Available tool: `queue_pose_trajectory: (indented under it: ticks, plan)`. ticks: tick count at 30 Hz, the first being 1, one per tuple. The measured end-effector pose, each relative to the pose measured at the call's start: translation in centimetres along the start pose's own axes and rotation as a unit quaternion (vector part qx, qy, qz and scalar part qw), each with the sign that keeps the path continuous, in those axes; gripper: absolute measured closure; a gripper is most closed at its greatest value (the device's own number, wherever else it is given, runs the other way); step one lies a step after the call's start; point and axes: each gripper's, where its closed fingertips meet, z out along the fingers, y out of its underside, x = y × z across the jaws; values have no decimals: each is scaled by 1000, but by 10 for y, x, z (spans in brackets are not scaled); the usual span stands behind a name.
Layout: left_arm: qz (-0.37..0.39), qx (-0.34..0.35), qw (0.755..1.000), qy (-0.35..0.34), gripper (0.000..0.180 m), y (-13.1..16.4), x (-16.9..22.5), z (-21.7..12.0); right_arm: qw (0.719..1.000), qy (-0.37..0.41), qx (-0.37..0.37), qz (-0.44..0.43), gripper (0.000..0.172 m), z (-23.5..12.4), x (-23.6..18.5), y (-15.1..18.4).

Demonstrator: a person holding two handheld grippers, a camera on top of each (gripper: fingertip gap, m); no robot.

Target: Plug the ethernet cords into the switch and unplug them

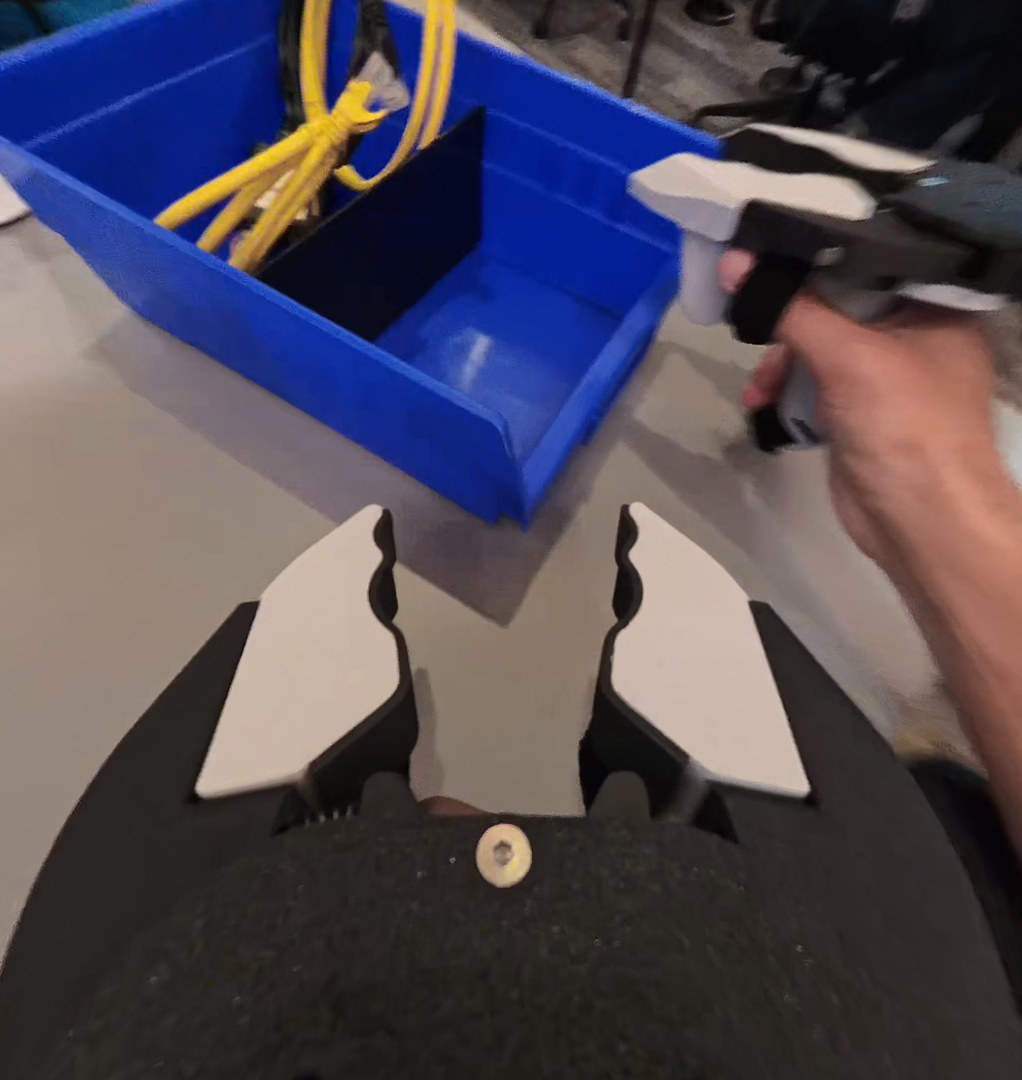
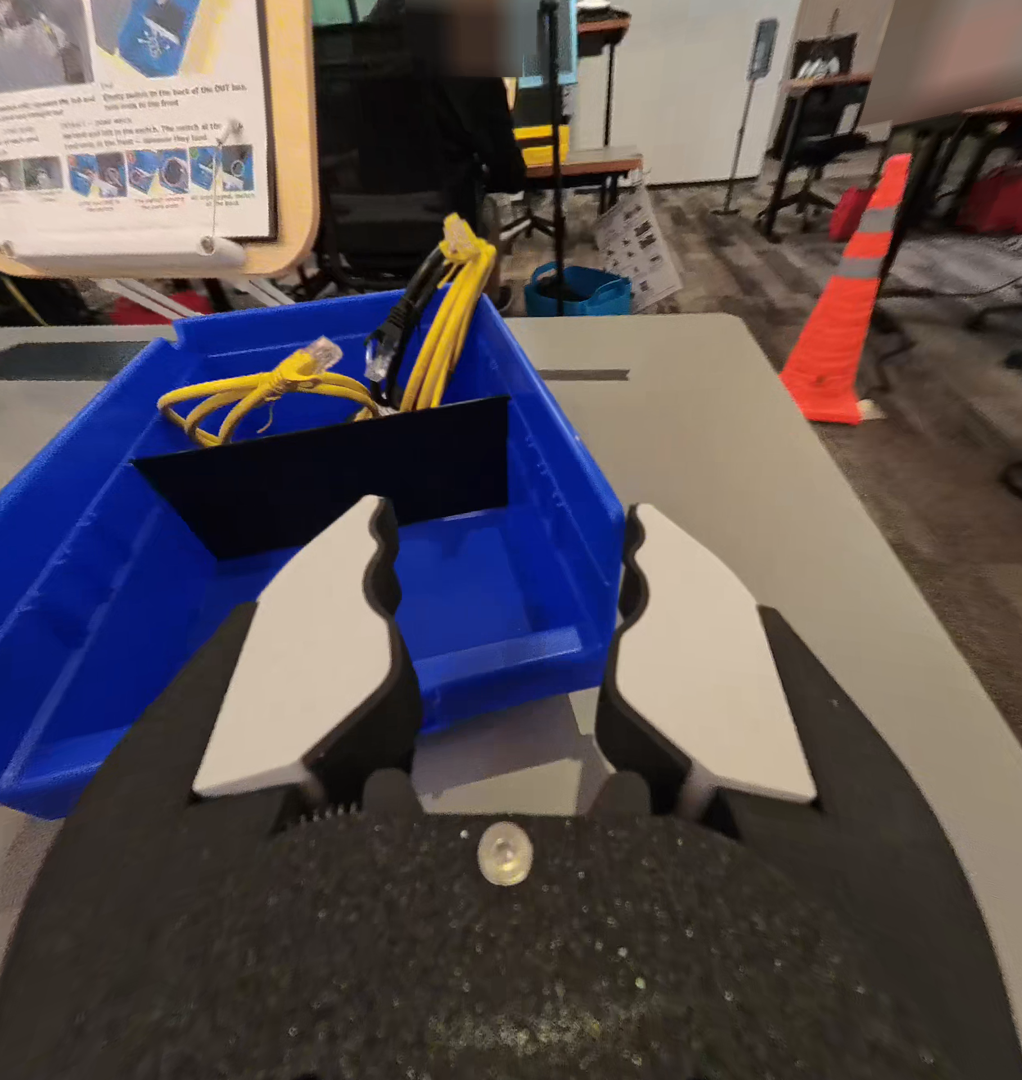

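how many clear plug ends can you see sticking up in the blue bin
3: one on the left coiled yellow cord bundle, one on the black cord, one topping the upright yellow bundle. Others may be hidden behind the black divider.

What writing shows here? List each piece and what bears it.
White instruction poster on its board: printed captions among photos, mostly blurred; wording not copied.
Leaning sheet on the floor: print too small to read.
Blue bin, cords: none legible.

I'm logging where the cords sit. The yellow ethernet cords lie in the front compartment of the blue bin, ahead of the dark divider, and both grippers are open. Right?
Not quite: the yellow ethernet cords lie behind the dark divider, in the blue bin's back compartment; the front is empty, per the right wrist view. Both grippers, left and right, are open.
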Motion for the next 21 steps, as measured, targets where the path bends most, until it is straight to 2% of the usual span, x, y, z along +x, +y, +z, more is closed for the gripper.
queue_pose_trajectory:
  ticks: [3, 5, 6, 8, 10, 11, 13, 15, 17, 21]
  plan:
    - [0, 2, 997, -82, 102, -9, -13, 36, 999, -4, -40, -12, 112, 5, 16, 14]
    - [-31, -13, 997, -75, 100, -6, -8, 57, 997, 40, -46, -39, 104, 1, 36, 14]
    - [-46, -24, 996, -75, 100, -4, -6, 66, 997, 43, -44, -37, 107, 0, 41, 11]
    - [-62, -23, 993, -98, 105, -4, -14, 78, 999, 17, -37, -4, 114, 4, 41, 8]
    - [-60, -15, 990, -129, 118, -7, -30, 82, 998, -36, -51, 31, 122, 13, 26, 15]
    - [-63, -8, 991, -118, 118, -8, -33, 83, 996, -48, -64, 38, 123, 18, 18, 20]
    - [-82, -4, 989, -122, 133, -8, -48, 78, 994, -44, -101, 22, 133, 26, 6, 32]
    - [-77, -7, 985, -152, 158, -10, -69, 67, 991, 20, -128, -16, 162, 28, 9, 35]
    - [-64, -11, 980, -188, 170, -12, -95, 57, 992, 4, -123, -7, 169, 28, -12, 29]
    - [-113, -1, 976, -188, 176, -10, -131, 27, 994, 31, -98, -44, 170, 18, -60, 9]
